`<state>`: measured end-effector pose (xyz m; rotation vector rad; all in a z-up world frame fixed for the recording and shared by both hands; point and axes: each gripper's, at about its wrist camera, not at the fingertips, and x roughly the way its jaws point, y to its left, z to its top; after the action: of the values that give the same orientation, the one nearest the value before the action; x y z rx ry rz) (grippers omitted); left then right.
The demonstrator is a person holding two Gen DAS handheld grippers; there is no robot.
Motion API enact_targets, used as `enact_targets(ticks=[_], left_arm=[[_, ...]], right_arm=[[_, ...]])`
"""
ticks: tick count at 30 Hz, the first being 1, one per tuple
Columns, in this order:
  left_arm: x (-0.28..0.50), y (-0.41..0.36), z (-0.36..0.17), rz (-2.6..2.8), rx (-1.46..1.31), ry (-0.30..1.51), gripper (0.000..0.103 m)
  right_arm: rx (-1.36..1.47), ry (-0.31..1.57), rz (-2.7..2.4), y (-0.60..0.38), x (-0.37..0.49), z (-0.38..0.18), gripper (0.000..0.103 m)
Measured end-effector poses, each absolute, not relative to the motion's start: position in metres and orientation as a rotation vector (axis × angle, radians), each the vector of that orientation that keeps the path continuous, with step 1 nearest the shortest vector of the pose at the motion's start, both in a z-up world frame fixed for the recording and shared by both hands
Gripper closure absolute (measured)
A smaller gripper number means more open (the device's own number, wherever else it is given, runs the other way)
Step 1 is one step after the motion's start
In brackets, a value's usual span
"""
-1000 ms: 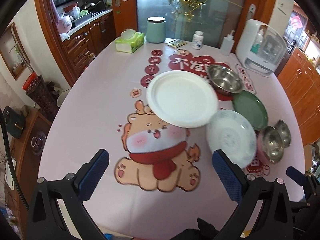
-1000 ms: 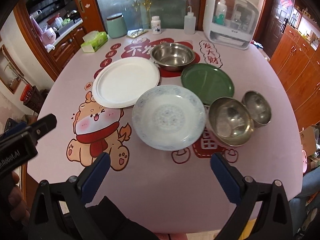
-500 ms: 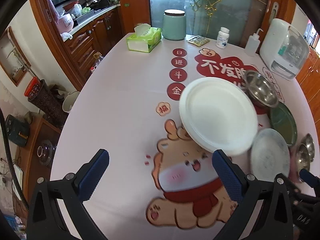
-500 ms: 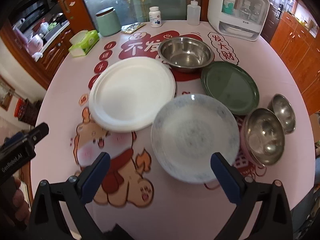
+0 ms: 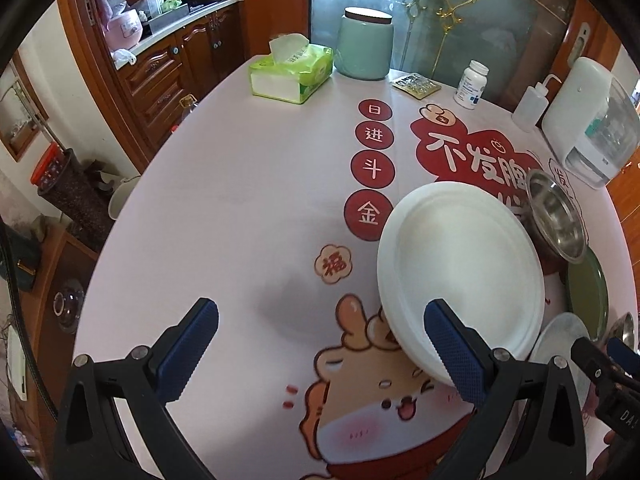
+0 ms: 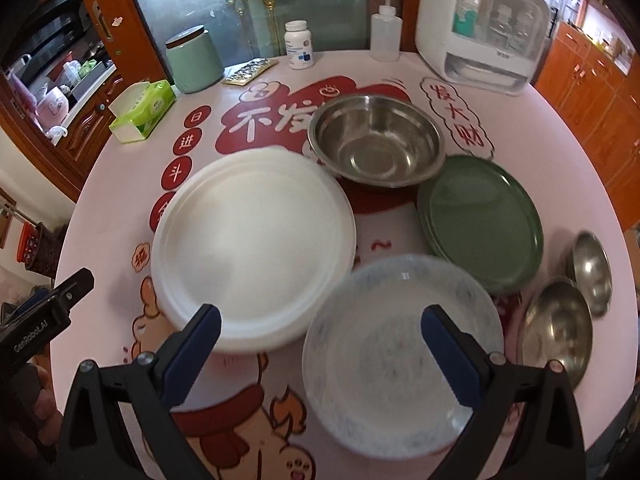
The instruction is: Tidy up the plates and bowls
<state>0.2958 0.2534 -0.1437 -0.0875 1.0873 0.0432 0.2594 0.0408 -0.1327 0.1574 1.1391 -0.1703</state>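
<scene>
A large white plate (image 6: 252,256) lies mid-table; it also shows in the left wrist view (image 5: 460,276). A blue-patterned plate (image 6: 400,356) lies in front of it, a green plate (image 6: 484,224) to the right, and a large steel bowl (image 6: 378,144) behind. Two small steel bowls (image 6: 556,332) (image 6: 592,270) sit at the right edge. My right gripper (image 6: 320,356) is open and empty, low over the near rims of the white and patterned plates. My left gripper (image 5: 320,352) is open and empty, left of the white plate.
At the table's far side stand a tissue pack (image 5: 290,74), a mint-green jar (image 5: 366,48), a pill bottle (image 6: 298,46), a squeeze bottle (image 6: 384,34) and a white appliance (image 6: 480,28). Wooden cabinets (image 5: 160,80) lie beyond the left edge.
Both grippers moved forward and lower over the table. The left one swung left, so the white plate now sits at its right finger. The dishes have not moved.
</scene>
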Motion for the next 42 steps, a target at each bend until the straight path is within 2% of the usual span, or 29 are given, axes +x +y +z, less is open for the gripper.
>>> enact_targets(ticks=[18,27,36,42], left_arm=[[0.329,0.225,-0.200,-0.020,-0.088,1.175,0.001],[0.336,0.214,-0.223,-0.031,-0.076,1.262,0.005],[0.338,0.207,-0.234,-0.050,-0.075,1.320,0.017],[0.339,0.203,-0.233,-0.059,-0.054,1.313,0.025]], right_arm=[[0.225,1.101,-0.017,-0.003,0.311,-0.175,0.003],[0.304,1.153,0.014,-0.013,0.321,-0.203,0.018],[0.321,1.191,0.011,-0.014,0.327,-0.217,0.037],[0.299,1.204,0.008,-0.012,0.327,-0.219,0.045]])
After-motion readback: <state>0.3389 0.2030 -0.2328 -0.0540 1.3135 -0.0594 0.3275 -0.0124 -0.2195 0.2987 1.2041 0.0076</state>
